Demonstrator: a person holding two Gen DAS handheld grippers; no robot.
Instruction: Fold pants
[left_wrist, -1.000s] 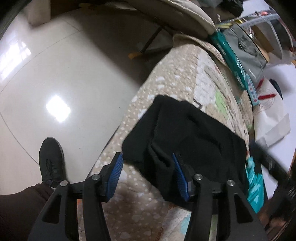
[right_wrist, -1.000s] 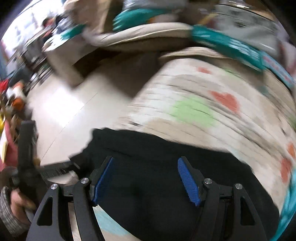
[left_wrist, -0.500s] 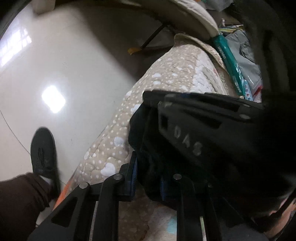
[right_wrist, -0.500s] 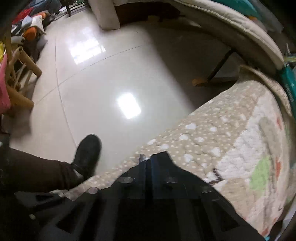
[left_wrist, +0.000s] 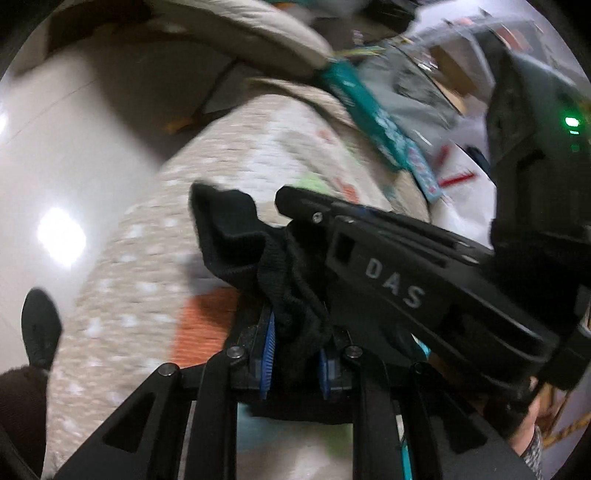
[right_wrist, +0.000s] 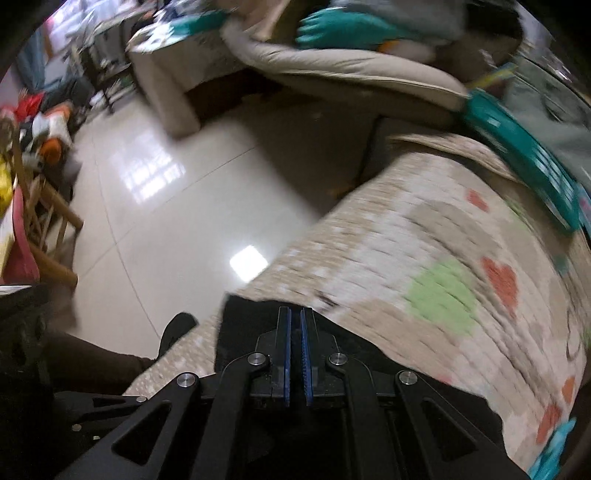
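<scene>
Left gripper clamped on bunched black pants, fabric lifted off patterned quilt. Right gripper pressed together over pants edge on quilt, thin fabric apparently pinched between pads.

black pants, bunched, lifted edge, on patterned quilt

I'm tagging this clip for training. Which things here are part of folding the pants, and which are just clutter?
Part of the job:
- black pants
- left gripper, shut on the pants
- right gripper, shut
- patterned blanket under the pants

Lying about:
- teal box
- beige cushion
- wooden chair
- black shoe
</scene>
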